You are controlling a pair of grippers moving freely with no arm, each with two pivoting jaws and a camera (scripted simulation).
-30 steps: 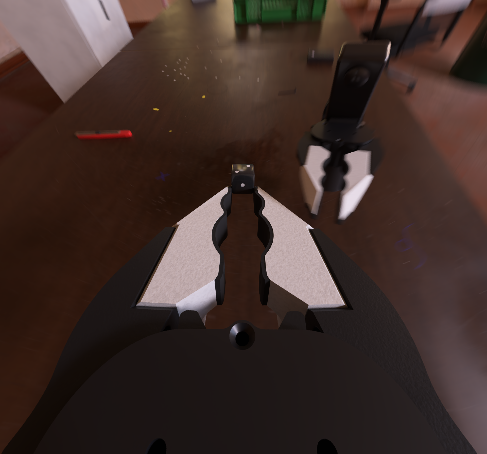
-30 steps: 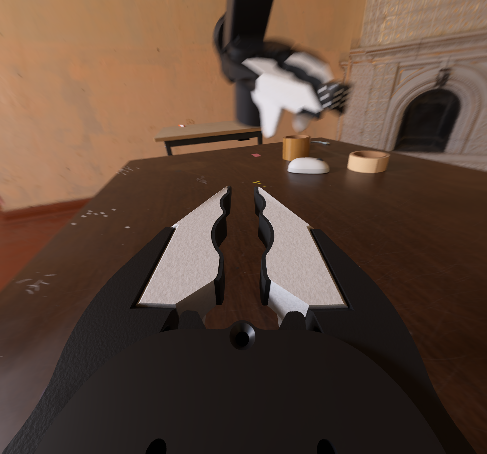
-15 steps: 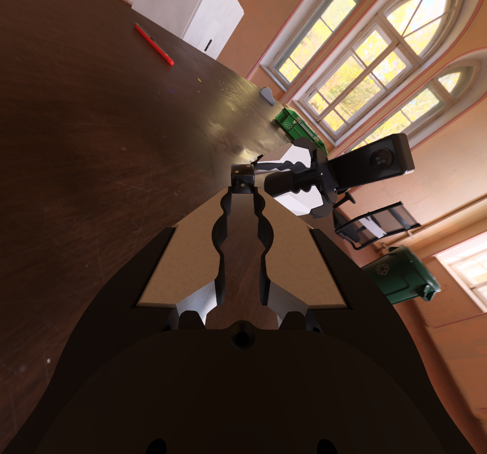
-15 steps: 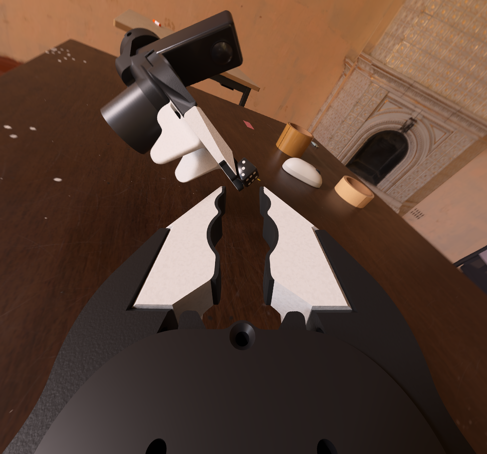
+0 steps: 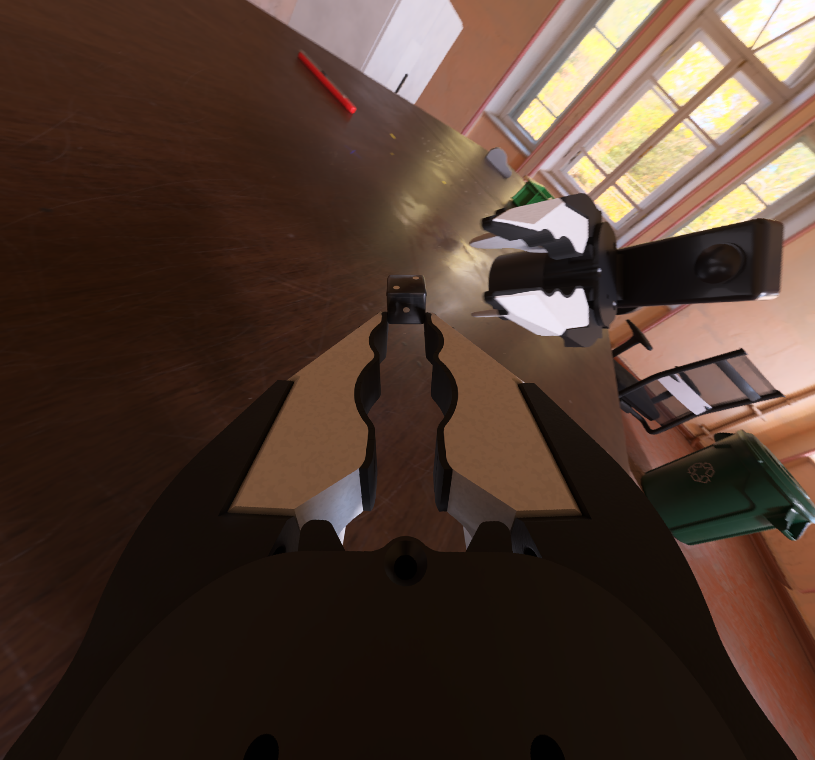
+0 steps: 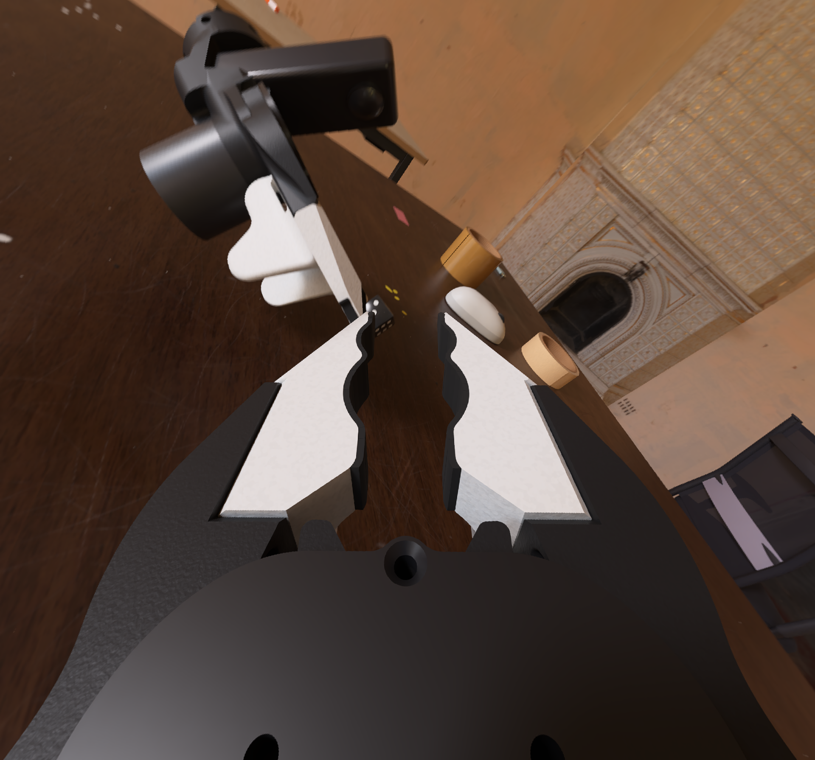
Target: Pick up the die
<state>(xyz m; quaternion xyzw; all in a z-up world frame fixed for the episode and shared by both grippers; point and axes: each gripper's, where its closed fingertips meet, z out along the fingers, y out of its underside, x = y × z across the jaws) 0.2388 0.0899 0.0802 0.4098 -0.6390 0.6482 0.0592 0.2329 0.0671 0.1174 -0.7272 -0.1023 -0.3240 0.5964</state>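
Observation:
The die [image 5: 406,304] is black with white pips. My left gripper [image 5: 406,319] is shut on it at the fingertips and holds it in the air above the dark wooden table [image 5: 176,232]. My right gripper [image 6: 405,321] is open and empty. In the right wrist view the die [image 6: 383,321] sits just past my right gripper's left fingertip, pinched by the left gripper [image 6: 362,312], which comes in from the upper left. In the left wrist view the right gripper [image 5: 485,276] hangs to the right of the die, apart from it, with its jaws spread.
On the table are a red pen [image 5: 326,82], a green crate [image 5: 531,194], a wooden cup [image 6: 472,258], a white mouse [image 6: 476,313] and a tape roll [image 6: 549,359]. A white cabinet [image 5: 379,20], a chair [image 5: 697,390] and a green bin [image 5: 723,496] stand beside the table.
My left gripper has lifted the die off the table and rolled to one side. My right gripper has tilted, opened a little wider and now faces the die from the side.

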